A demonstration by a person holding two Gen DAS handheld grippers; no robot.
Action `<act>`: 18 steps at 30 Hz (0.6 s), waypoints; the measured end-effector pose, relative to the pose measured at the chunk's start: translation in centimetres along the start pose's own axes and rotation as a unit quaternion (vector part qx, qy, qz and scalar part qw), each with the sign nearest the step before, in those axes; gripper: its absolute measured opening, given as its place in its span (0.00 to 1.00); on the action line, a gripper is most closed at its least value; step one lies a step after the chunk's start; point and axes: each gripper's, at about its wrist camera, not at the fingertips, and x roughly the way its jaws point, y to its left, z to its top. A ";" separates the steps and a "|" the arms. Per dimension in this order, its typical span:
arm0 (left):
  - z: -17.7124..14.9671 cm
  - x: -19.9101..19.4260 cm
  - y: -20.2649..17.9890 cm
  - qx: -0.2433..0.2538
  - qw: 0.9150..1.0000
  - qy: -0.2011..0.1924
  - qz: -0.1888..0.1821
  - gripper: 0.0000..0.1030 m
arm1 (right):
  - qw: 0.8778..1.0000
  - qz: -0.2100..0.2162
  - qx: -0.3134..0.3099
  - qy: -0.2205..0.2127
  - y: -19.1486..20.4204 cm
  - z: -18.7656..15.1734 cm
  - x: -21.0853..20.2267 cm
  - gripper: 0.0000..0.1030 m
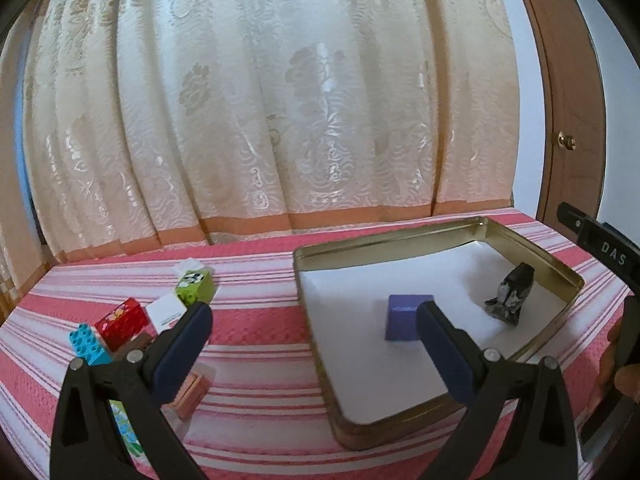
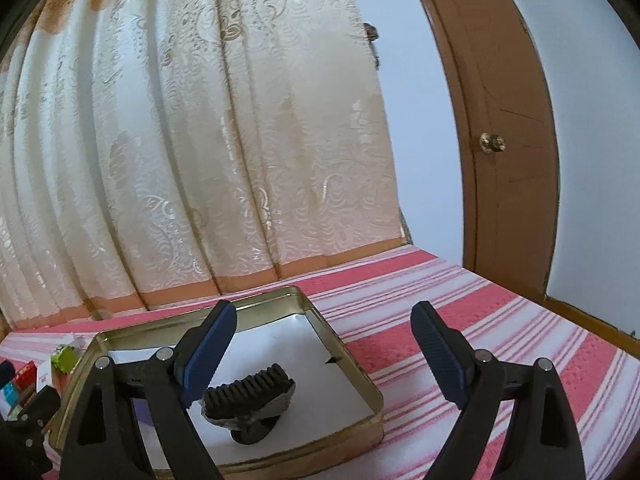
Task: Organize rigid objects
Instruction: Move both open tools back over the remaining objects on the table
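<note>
Jaws on both the left gripper [image 1: 314, 324] and right gripper [image 2: 324, 326] stood released and empty above the tin [image 1: 440, 229], which already held a purple block [image 1: 402, 322] and dark ridged piece [image 2: 248, 398]; several toy bricks [image 1: 122, 322] waited on the striped bed [image 1: 256, 320].

I see bed [image 1: 260, 320] under pink-and-white striped cover. Gold tin tray [image 1: 440, 230] sits on it, right side. Left of tray, toy blocks lie directly on cover: green block [image 1: 196, 282], red block [image 1: 122, 320], light-blue block [image 1: 89, 344], white card [image 1: 166, 312], pink piece [image 1: 192, 394].
</note>
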 end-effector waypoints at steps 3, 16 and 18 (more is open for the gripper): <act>-0.2 -0.3 0.8 -0.004 1.000 0.002 -0.001 1.00 | 1.000 -0.009 0.002 -0.006 0.3 -0.2 -0.7 0.88; -1.2 -1.6 3.4 0.001 1.000 0.004 0.001 1.00 | 1.000 -0.004 -0.012 -0.010 3.0 -1.5 -3.8 0.88; -1.3 -1.8 4.0 0.001 1.000 0.004 0.002 1.00 | 1.000 0.002 -0.009 -0.008 3.5 -1.7 -4.1 0.88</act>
